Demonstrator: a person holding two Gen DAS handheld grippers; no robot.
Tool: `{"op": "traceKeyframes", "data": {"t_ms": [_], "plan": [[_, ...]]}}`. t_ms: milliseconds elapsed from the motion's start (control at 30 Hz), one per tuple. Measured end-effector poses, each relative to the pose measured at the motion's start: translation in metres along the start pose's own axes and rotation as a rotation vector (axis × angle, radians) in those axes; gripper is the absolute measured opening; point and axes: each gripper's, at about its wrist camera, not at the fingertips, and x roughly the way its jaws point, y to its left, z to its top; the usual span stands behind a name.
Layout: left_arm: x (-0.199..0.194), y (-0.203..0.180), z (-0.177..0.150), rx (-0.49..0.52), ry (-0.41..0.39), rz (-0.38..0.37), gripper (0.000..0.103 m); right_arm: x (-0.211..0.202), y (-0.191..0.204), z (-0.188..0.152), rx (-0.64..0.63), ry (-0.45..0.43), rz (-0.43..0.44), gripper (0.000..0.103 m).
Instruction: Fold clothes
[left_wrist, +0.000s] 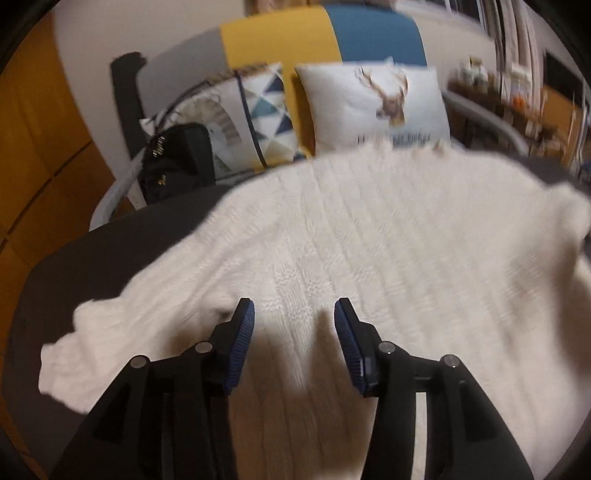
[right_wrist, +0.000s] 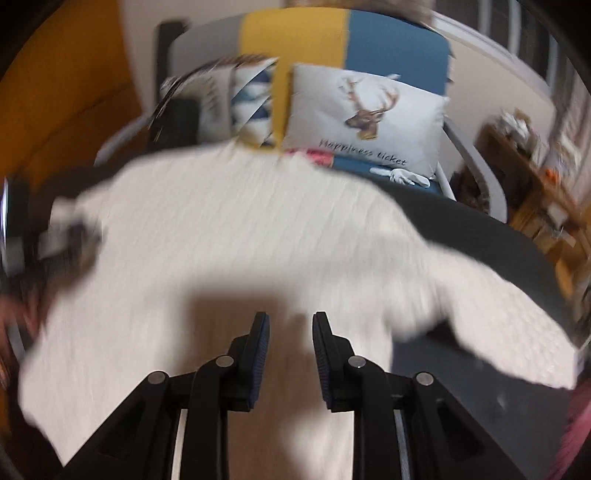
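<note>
On the dark table, white sweater; both jaws gape empty.

white ribbed sweater, dark grey table

Left gripper: lower centre of frame, blue-padded jaws spread wide, nothing between them. Right gripper: lower centre of frame, jaws parted more narrowly, nothing gripped; black linkage arms fill the bottom edge
</note>
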Motion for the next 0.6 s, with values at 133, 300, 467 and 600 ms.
{"op": "traceKeyframes", "data": {"t_ms": [133,300,467,600], "plan": [[-0.025,-0.016,-0.025,0.023,0.028,-0.037,0.049,0.007,0.024,-0.052,-0.097,0.11,-0.104,0.023],[-0.032,-0.024,-0.074,0.056,0.06,-0.015,0.051,0.002,0.026,-0.094,0.025,0.121,-0.17,0.023],[-0.051,-0.016,-0.106,0.011,0.017,-0.033,0.058,-0.019,0.015,-0.123,0.103,0.125,-0.152,0.023],[-0.06,-0.025,-0.114,0.005,0.007,-0.023,0.058,-0.027,0.005,-0.131,0.162,0.101,-0.134,0.023]]}}
